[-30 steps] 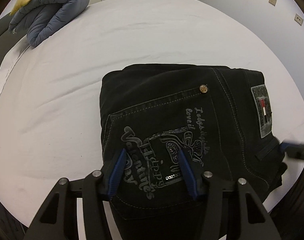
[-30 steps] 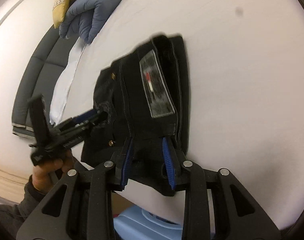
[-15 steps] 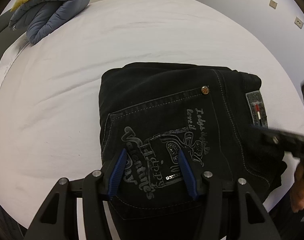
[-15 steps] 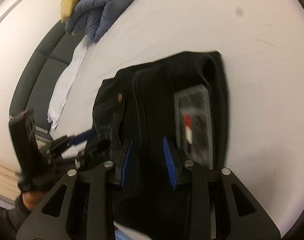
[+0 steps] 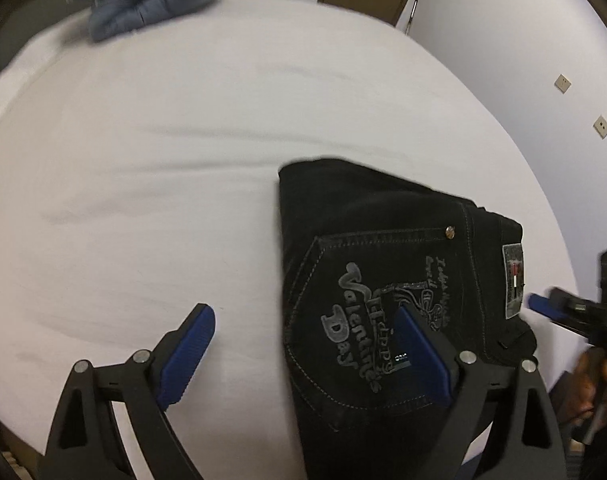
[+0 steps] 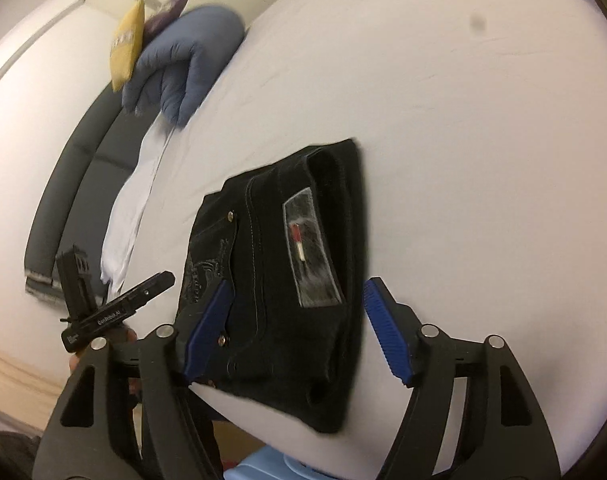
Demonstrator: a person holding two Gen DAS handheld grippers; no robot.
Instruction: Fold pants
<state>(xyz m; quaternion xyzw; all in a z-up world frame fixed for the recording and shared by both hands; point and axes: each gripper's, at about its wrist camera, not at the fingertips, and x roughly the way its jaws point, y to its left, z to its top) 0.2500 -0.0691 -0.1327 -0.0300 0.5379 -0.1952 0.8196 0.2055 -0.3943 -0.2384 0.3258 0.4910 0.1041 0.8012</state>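
Both jaws wide; pants [image 5: 387,280] seemingly unheld.

Pants [image 5: 367,240]: matt black denim, grey stitching, metal rivet [image 5: 449,232], glossy patch [image 6: 311,248]. Sheet [image 5: 163,160]: smooth white cloth. Pads [image 5: 187,348]: ribbed blue, likely rubber. Duvet [image 6: 183,64]: quilted blue cloth.

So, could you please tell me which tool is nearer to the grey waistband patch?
Right. The right tool straddles the patch; the left tool sits over the pocket print.
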